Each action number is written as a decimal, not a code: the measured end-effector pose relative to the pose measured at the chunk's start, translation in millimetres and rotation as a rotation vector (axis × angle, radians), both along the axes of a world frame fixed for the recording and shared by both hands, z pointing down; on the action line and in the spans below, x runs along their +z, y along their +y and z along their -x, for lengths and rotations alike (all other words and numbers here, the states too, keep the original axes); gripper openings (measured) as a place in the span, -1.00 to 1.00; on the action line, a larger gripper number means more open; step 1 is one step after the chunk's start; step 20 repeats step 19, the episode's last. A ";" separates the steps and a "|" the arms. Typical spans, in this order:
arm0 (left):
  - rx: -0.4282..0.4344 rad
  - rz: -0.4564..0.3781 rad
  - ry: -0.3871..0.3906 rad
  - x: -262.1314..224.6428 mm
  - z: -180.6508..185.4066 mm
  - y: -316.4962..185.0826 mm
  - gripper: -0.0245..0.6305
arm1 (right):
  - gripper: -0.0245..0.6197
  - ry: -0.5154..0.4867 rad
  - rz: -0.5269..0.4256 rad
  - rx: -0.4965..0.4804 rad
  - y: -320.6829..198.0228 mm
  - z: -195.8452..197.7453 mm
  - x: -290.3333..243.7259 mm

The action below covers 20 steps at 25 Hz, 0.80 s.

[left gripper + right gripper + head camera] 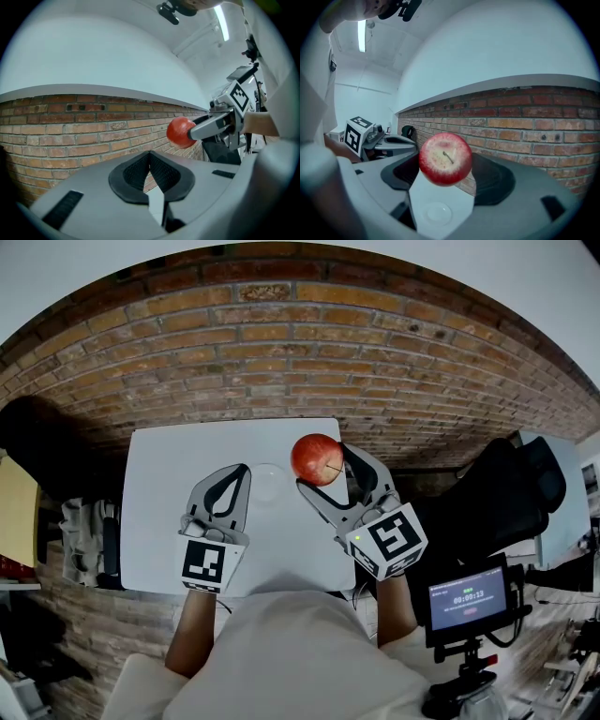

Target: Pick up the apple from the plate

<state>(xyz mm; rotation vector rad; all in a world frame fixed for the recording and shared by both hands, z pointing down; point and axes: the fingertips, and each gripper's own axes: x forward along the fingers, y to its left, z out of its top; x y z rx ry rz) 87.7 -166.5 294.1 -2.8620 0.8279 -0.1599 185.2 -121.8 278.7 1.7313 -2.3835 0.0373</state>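
One apple (317,458), one plate (269,484), two claws (246,468) (323,468)

Layout, head view. The plate (267,482) is sitting on the desk (150,521), close to the far edge, about midway between the left and right edges. The apple (317,458) is hanging clear of the plate, to its right, over the desk's far right part, between the jaws of the right gripper (325,468). The left gripper (240,472) is hovering over the desk just left of the plate. The brick wall (281,343) is standing behind the far edge. The screen on a stand (467,601) is standing beyond the right edge, by the near right corner.
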 end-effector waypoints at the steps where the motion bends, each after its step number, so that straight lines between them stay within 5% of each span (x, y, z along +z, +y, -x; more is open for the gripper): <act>1: 0.001 0.003 -0.001 0.3 0.2 -0.9 -0.91 | 0.17 -0.002 -0.003 0.001 -0.8 0.2 -0.9; 20: -0.020 0.000 -0.009 5.2 5.8 -5.9 -0.91 | 0.17 -0.004 -0.023 -0.021 -5.8 5.2 -6.2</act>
